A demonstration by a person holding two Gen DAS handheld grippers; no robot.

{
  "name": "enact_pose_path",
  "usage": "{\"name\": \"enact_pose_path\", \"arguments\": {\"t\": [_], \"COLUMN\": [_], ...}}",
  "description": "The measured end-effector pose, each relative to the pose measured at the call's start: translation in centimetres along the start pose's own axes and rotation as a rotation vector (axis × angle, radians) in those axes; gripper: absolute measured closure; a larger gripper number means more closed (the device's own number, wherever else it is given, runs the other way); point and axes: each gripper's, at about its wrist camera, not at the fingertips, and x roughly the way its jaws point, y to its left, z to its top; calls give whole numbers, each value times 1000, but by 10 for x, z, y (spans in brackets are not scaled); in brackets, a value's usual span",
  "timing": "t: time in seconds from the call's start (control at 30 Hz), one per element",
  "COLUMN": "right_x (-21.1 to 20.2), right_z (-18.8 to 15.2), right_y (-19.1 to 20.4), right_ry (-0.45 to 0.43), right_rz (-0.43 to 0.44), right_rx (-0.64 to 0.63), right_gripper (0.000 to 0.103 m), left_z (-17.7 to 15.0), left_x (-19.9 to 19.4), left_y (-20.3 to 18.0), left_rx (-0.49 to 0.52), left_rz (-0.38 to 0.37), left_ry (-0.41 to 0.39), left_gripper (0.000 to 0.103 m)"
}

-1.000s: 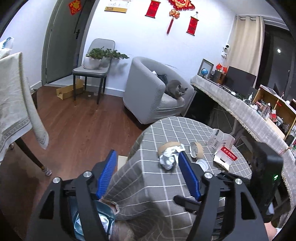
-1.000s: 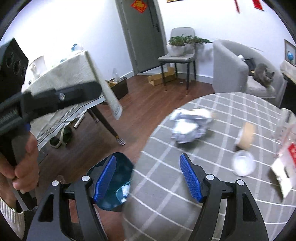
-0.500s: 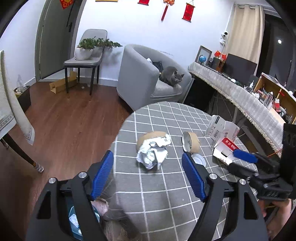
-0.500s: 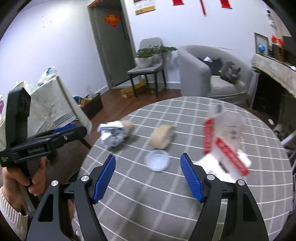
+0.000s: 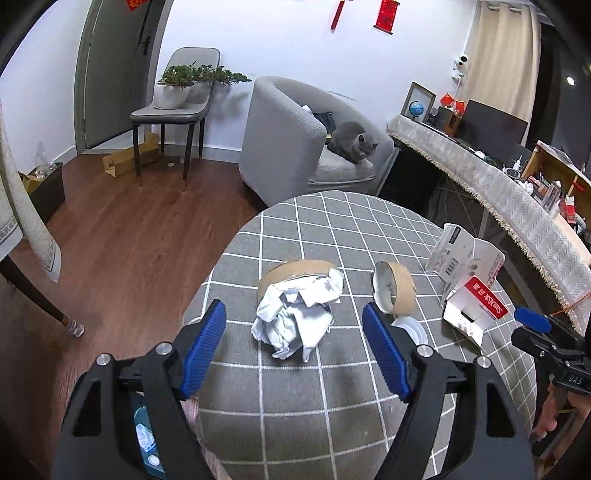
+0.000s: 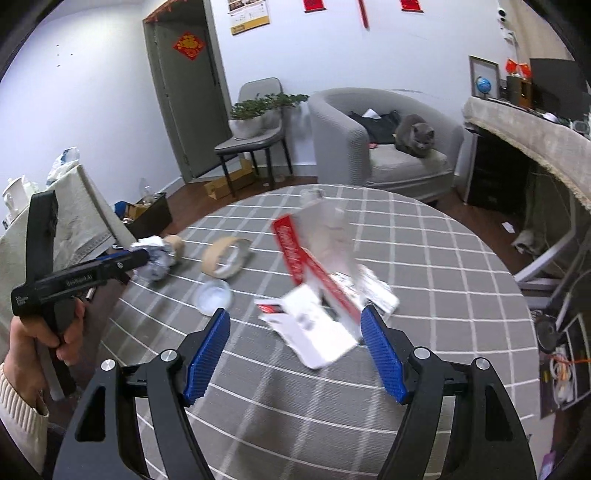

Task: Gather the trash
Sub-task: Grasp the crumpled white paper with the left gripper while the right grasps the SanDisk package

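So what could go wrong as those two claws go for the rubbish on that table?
The crumpled paper leans on a tape roll, so the open left gripper might knock the roll along. The torn packaging before the open right gripper is floppy and could slip. A small lid lies flat, hard to pinch.

White walls (image 5: 258, 40), red hangings (image 5: 384, 14) up top. Dark wood floor (image 5: 122, 236). Far left: grey door (image 5: 110, 66), grey chair (image 5: 177, 107) carrying a potted plant (image 5: 192, 75). Far centre: grey armchair (image 5: 284, 136) with a grey cat (image 5: 352, 142) on the seat. Right: long cloth-covered counter (image 5: 498, 188), beige curtain (image 5: 502, 55).
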Motion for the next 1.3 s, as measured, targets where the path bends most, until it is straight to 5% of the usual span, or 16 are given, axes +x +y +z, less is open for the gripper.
{"name": "enact_pose_path", "arguments": {"t": [0.37, 0.87, 1.3], "right_x": [13, 38, 61], "right_z": [-8, 4, 10], "right_y": [-21, -14, 15], "right_ry": [53, 93, 135], "right_rz": [1, 10, -16], "right_rx": [2, -63, -90], "right_gripper": [32, 62, 72], "left_z": [-1, -3, -7], "left_x": [12, -2, -20], "left_y": [-5, -1, 11], "left_rx": [0, 8, 19], "left_rz": [11, -39, -67], "left_ry": [13, 14, 23], "left_gripper": [54, 56, 56]}}
